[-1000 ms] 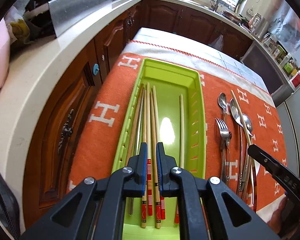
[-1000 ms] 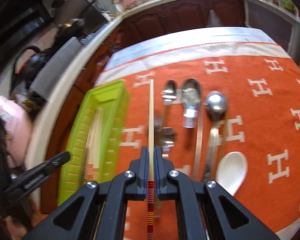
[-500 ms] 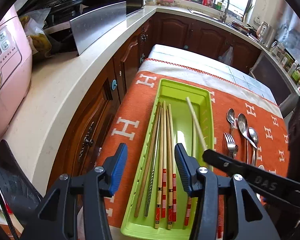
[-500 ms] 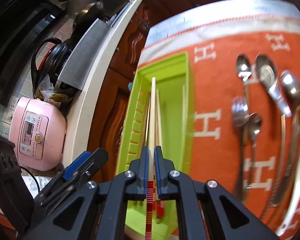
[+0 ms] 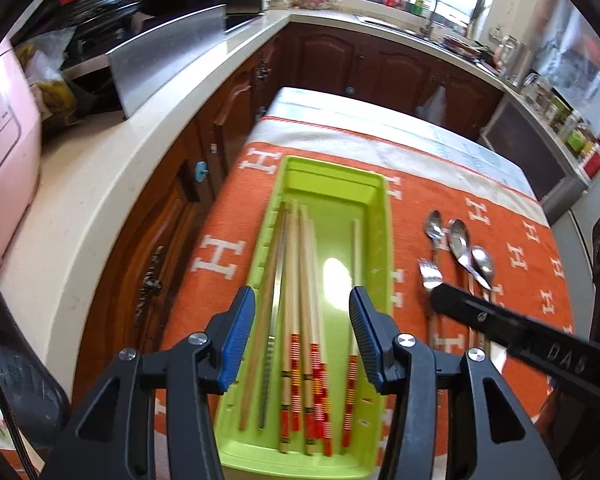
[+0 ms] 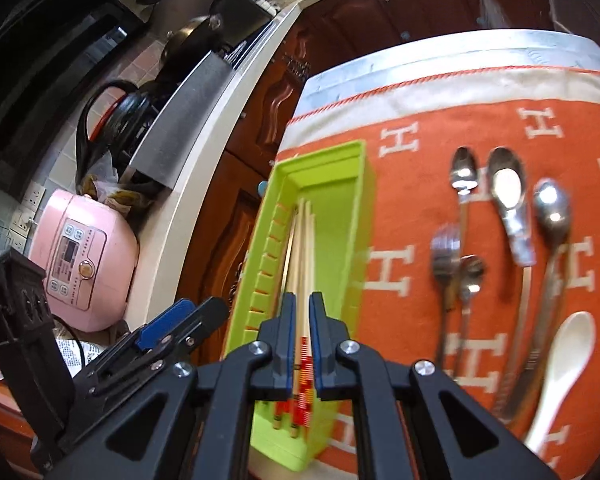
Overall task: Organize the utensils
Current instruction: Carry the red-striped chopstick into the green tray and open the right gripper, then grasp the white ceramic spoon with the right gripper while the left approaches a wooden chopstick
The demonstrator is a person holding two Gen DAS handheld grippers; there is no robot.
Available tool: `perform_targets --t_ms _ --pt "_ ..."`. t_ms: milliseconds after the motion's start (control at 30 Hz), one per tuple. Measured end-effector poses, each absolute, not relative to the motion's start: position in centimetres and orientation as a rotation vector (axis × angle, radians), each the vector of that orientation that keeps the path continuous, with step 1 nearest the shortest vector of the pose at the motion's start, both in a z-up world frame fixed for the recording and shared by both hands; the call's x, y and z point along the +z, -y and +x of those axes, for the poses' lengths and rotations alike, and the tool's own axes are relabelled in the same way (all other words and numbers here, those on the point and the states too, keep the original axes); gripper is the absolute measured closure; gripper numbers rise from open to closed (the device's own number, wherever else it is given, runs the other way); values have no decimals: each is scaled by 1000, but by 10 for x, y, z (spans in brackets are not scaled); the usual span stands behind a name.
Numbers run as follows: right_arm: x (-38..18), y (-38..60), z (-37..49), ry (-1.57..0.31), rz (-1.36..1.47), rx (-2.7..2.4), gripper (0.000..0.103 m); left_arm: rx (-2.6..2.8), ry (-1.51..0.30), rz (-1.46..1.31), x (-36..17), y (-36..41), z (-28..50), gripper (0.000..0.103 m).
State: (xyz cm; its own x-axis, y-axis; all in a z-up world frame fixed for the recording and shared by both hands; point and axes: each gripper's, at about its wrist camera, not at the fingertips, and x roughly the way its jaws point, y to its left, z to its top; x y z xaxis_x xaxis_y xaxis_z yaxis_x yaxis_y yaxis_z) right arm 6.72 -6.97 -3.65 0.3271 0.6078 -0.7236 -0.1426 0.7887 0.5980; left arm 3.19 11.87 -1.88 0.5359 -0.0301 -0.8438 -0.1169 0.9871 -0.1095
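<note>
A lime green tray (image 5: 376,184) (image 6: 358,168) lies on an orange cloth and holds several chopsticks (image 5: 300,280) (image 6: 304,240) with red-striped ends. My left gripper (image 5: 302,304) is open and empty above the tray's near end. My right gripper (image 6: 302,304) hovers over the tray with its jaws slightly apart and nothing between them. Its black finger crosses the left wrist view (image 5: 520,328). Metal spoons (image 6: 508,196) (image 5: 460,240), a fork (image 6: 446,252) (image 5: 428,276) and a white spoon (image 6: 568,352) lie to the right of the tray.
The orange cloth (image 5: 228,220) with white H marks covers a table. A white counter (image 5: 100,176) with wooden cabinets runs along the left, with a pink rice cooker (image 6: 84,264), pots and a wok on it. A sink (image 5: 428,20) sits at the back.
My right gripper carried a chopstick over the tray, let it go into the tray and its jaws parted. My left gripper opened off the chopsticks in the tray and drew back.
</note>
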Motion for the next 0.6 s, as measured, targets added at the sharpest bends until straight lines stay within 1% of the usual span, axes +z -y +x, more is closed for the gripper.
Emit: perform_targets --t_ms 233,533,567,600 --pt "-33 137 61 -1117 452 401 97 -83 -1041 -142 -21 -73 34 56" --pt "-42 202 40 -1092 466 316 97 -243 -1127 -138 -41 -8 34 56" --pt "-45 207 39 -1093 468 309 96 -253 -1135 -136 -43 -5 35 56" --pt "-49 212 38 -1095 469 304 93 -268 -1146 -135 -47 3 35 56"
